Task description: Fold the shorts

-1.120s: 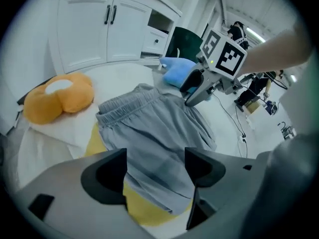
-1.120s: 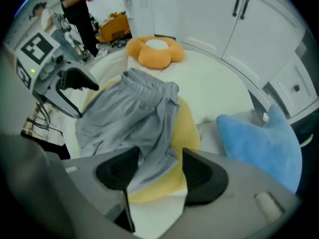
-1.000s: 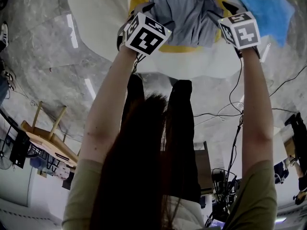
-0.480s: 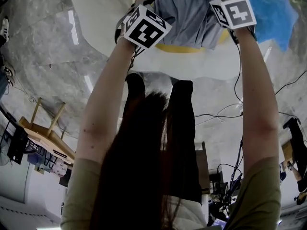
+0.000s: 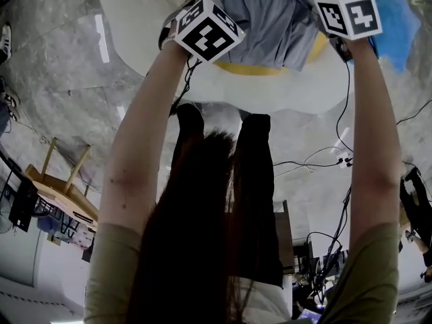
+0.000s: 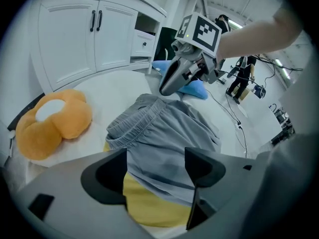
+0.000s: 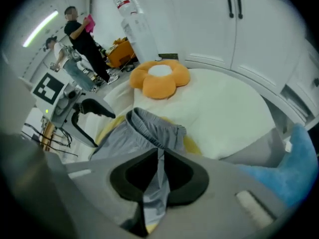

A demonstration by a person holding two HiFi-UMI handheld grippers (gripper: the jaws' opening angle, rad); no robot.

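A grey marbled floor (image 5: 54,79) spreads under everything in the head view. White cabinets (image 6: 84,39) with dark door handles stand behind a rounded white table (image 6: 117,88). On the table lies a yellow mat (image 6: 149,208), and the grey shorts (image 6: 164,138) rest on top of it. They cover most of the mat, leaving its near edge bare. The elastic waistband is on the far side, toward the cabinets.

An orange flower-shaped cushion (image 6: 52,121) with a white centre sits on the table beside the shorts, apart from them. A blue cloth (image 7: 294,168) lies at the table's edge on the person's right. Both bare arms reach forward over the table.

The right gripper (image 7: 158,176) has just been closing its jaws. They now pinch a narrow fold of the grey fabric, which stands up between the pads and runs back to the end of the waistband. In the left gripper view its tip meets the far edge of the shorts.

The left gripper (image 6: 155,168) holds its jaws wide apart over the near leg edge of the shorts. Grey cloth and a strip of the yellow mat show in the gap between them, and the pads grip nothing. Each gripper carries its black-and-white marker cube above the wrist.
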